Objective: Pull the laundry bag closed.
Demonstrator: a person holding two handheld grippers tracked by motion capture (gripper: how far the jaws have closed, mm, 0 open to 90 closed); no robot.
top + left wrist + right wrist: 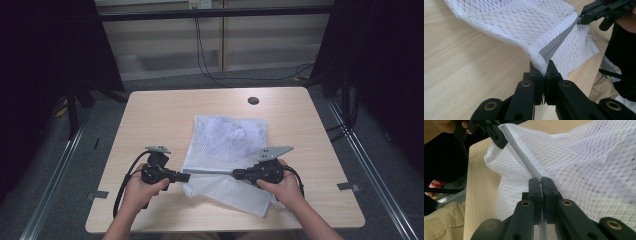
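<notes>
Stretching taut and level between clenched left hand-held gripper (183,176) and right hand-held gripper (235,173): mesh bag's (227,137) grey zipper (209,171).

My worktop (150,107) is pale wood with rounded corners and a small dark round cap (253,100) near its far edge. Grey floor (70,180) lies around it, with metal rails (55,180) down both sides. Black curtains (45,45) hang left and right. Ahead, black cables (202,55) trail down a light panelled wall (260,45).
</notes>
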